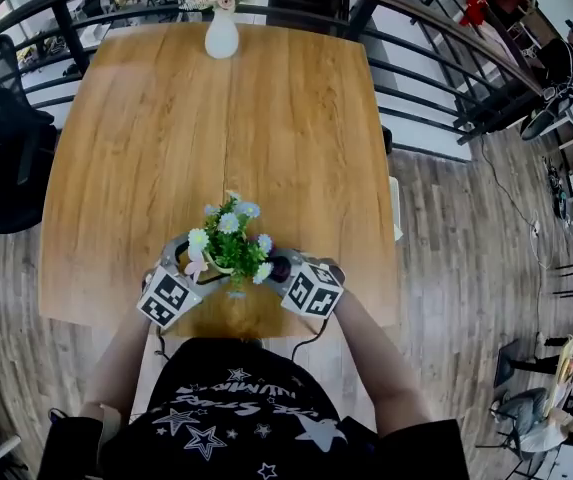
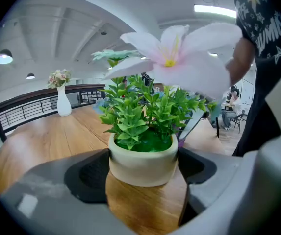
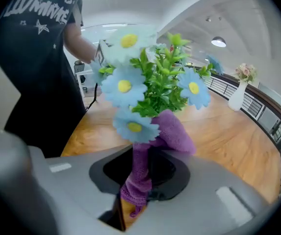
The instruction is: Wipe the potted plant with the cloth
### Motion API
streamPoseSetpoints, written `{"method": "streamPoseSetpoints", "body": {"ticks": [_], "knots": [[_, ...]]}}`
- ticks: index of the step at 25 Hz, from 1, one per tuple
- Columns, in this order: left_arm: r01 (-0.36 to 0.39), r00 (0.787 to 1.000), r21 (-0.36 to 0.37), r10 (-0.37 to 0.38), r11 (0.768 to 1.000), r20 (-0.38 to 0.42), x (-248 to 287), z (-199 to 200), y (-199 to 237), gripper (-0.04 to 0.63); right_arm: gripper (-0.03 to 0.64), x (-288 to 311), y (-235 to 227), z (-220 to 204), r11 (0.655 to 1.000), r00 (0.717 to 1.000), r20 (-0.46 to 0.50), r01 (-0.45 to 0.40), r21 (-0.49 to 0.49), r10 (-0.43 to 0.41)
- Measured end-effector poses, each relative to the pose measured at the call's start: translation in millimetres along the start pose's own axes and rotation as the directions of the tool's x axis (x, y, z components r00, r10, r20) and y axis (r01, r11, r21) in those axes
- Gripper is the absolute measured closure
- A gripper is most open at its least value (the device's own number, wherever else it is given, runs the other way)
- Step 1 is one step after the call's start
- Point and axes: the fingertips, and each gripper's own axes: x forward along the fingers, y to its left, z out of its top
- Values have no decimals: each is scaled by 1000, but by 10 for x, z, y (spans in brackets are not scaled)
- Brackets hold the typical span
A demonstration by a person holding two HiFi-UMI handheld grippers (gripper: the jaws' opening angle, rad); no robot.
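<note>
Two tools meet over the light wooden worktop (image 1: 216,128). The left tool (image 1: 191,263) has its jaws clamped on the cream round pot (image 2: 141,163) of the green artificial potted plant (image 2: 145,109). The right tool (image 1: 284,266) pinches a purple fuzzy cloth (image 3: 139,173), which is pressed against the foliage just ahead of it.

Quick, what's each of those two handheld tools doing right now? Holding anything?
Left tool: closed on the pot of the potted plant.
Right tool: closed on the purple cloth.
</note>
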Motion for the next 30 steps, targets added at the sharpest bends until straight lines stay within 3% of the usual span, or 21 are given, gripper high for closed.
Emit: {"method": "streamPoseSetpoints", "body": {"ticks": [8, 16, 23, 30], "knots": [[-83, 997, -61, 83, 995, -10, -12, -3, -40, 139, 540, -6, 135, 38, 987, 995, 61, 65, 147, -75], [-191, 982, -145, 189, 971, -30, -16, 1, -28, 140, 540, 32, 228, 124, 961, 988, 107, 77, 266, -109], [-263, 965, -200, 261, 944, -36, -2, 36, -22, 138, 540, 41, 308, 219, 944, 985, 138, 52, 327, -102], [-302, 952, -234, 302, 924, -38, -3, 34, -69, 141, 540, 59, 409, 240, 945, 986, 134, 46, 325, -94]]}}
